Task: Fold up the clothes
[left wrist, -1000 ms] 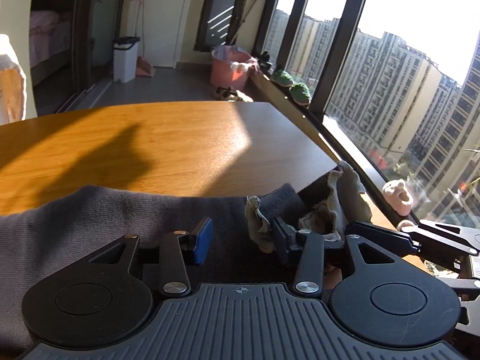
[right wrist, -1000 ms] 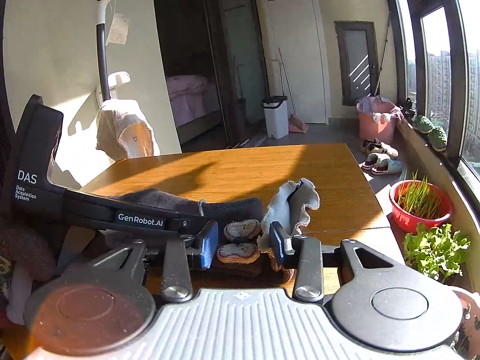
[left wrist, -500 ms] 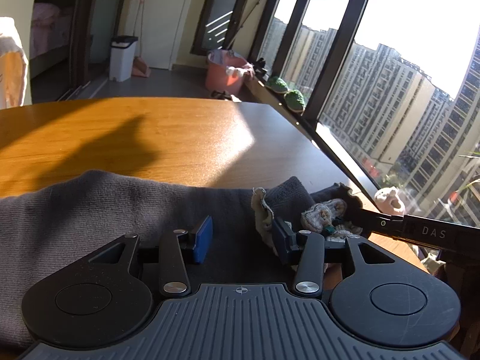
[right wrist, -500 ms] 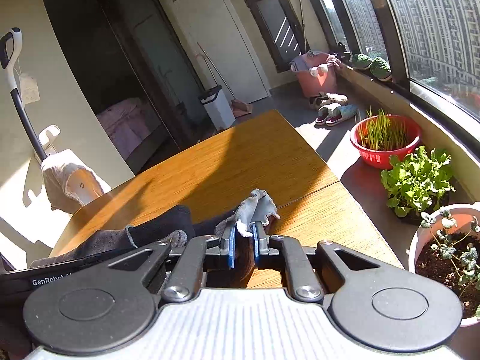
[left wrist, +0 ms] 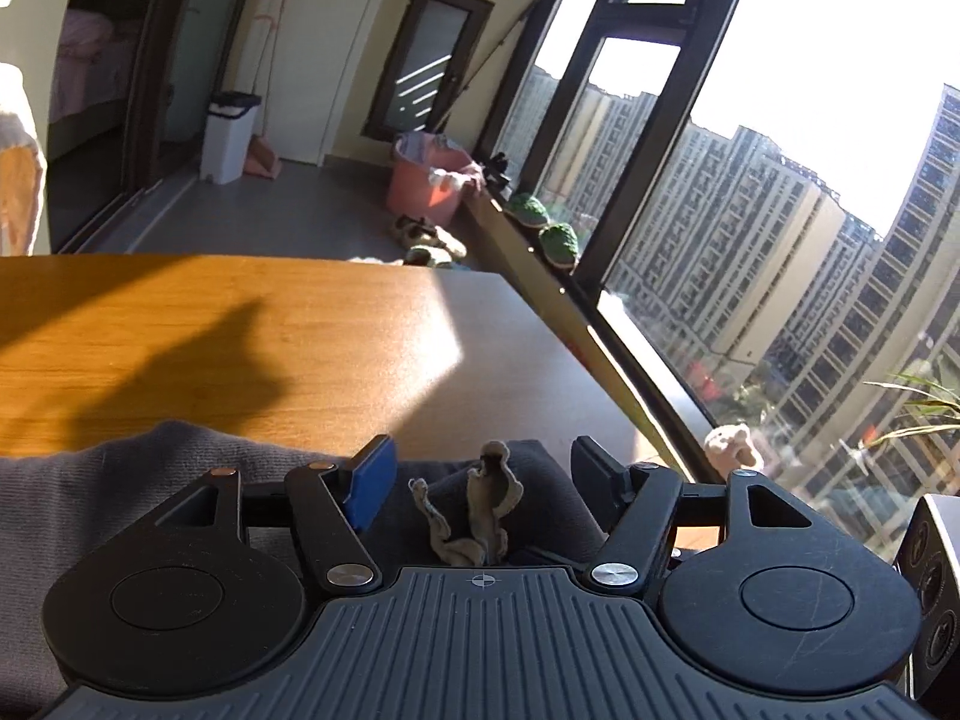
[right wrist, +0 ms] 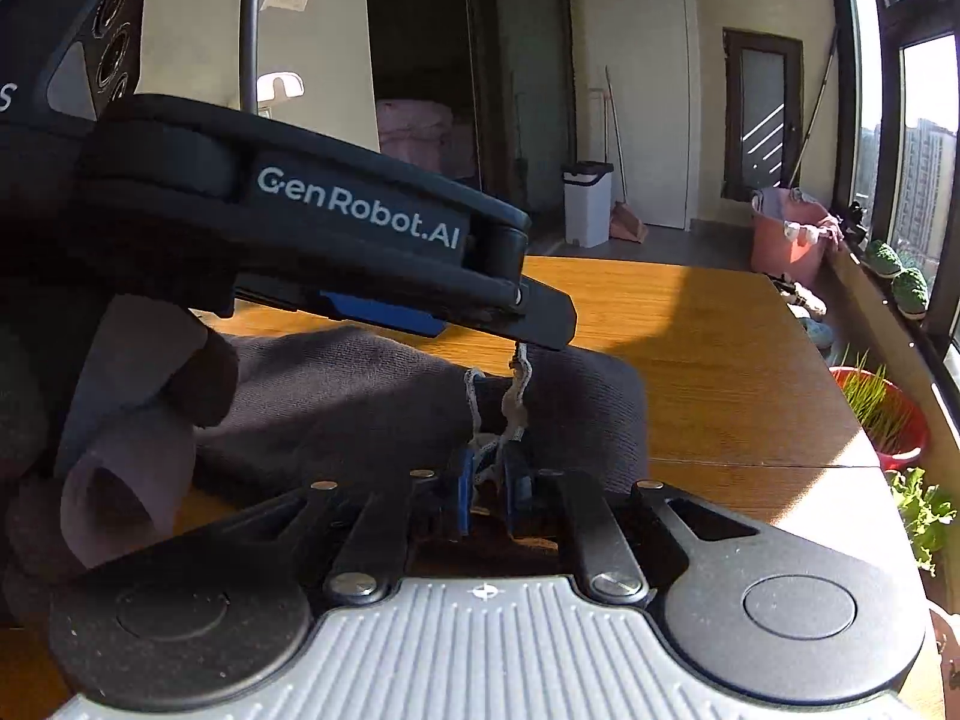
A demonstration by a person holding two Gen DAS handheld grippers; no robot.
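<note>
Sunlit wood fills the far half of both views: your table [left wrist: 252, 336] runs smooth and bare toward twelve o'clock, a long shadow lying across its grain. At your left wrist you get the window wall [left wrist: 660, 198] at two o'clock with tower blocks beyond it, and the table's right edge slanting close along the sill, so there is little room on that side. Only the right wrist shows you the red pot [right wrist: 888, 414] of grass at three o'clock and the left device from the side.

Your left gripper [left wrist: 483, 474] has its jaws opening, the blue pad [left wrist: 373, 483] and its dark partner standing apart, nothing pressed between them. A crumpled strip of pale cloth [left wrist: 480, 510] pokes up in that gap, loose and frayed. Beneath it lies the dark grey garment [left wrist: 120, 480], a soft ribbed knit, bunched at eight o'clock and spreading off the left of the frame.

Switch to the right wrist: your right gripper [right wrist: 487, 483] is pinched nearly closed on that same pale cloth [right wrist: 516, 402], which rises as a thin twisted cord at twelve o'clock toward the tip of the left device overhead. You can't tell whether cord and tip touch. The dark garment [right wrist: 336, 390] sits in a rounded heap just beyond the pads, its cuff end at one o'clock resting on the wood. At nine o'clock a hand [right wrist: 114, 396] in dark knit grips the left handle. Open tabletop lies from twelve through two o'clock, clear to the far edge.
</note>
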